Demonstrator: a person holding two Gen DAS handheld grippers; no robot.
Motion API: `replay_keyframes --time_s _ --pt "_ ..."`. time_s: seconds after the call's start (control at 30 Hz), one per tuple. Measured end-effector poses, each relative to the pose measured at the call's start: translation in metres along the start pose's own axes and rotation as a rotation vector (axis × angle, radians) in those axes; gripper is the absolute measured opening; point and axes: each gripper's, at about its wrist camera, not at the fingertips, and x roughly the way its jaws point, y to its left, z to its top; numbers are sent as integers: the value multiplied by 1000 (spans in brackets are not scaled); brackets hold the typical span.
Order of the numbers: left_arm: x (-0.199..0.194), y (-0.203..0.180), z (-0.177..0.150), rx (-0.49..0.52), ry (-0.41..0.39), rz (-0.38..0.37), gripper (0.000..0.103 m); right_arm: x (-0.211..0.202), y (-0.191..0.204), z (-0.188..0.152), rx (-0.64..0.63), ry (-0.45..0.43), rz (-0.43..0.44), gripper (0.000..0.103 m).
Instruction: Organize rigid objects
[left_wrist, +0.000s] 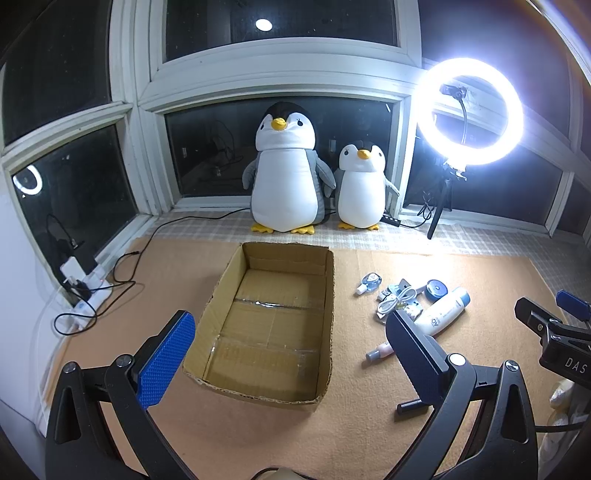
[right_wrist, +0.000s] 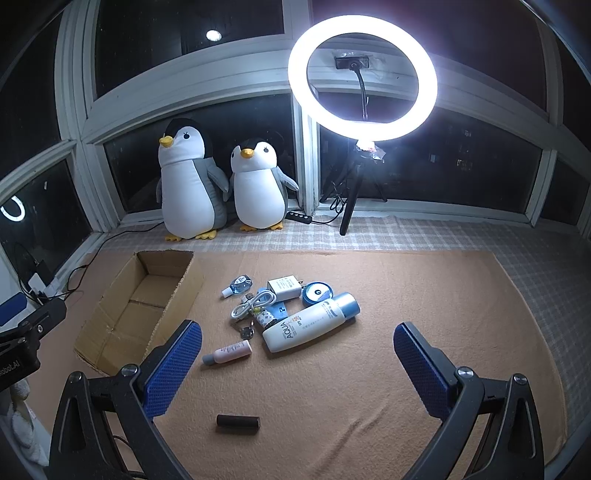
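An empty cardboard box (left_wrist: 314, 328) (right_wrist: 107, 332) lies open on the tan mat. To its right is a cluster: a white AQUA bottle (right_wrist: 310, 326) (left_wrist: 445, 312), a small pink bottle (right_wrist: 229, 351) (left_wrist: 380, 350), a white charger (right_wrist: 284, 288), a coiled white cable (right_wrist: 251, 304) (left_wrist: 397, 299), a blue round case (right_wrist: 317, 293) (left_wrist: 436, 288) and a tiny clear bottle (right_wrist: 238, 286) (left_wrist: 368, 282). A dark cylinder (right_wrist: 238, 422) (left_wrist: 412, 404) lies nearer. My left gripper (left_wrist: 291, 330) hangs open over the box. My right gripper (right_wrist: 297, 343) is open, empty, just short of the cluster.
Two plush penguins (left_wrist: 284, 173) (right_wrist: 255, 184) stand at the window. A lit ring light on a tripod (right_wrist: 362, 77) (left_wrist: 469, 110) stands back right. Cables and a power strip (left_wrist: 88, 299) lie at the left. Bare mat (right_wrist: 443, 288) spreads to the right.
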Motion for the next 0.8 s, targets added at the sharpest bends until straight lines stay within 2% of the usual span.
replay_keyframes --time_s 0.8 --pt "0 0 -1 2 -1 2 102 1 1 -1 -2 12 4 103"
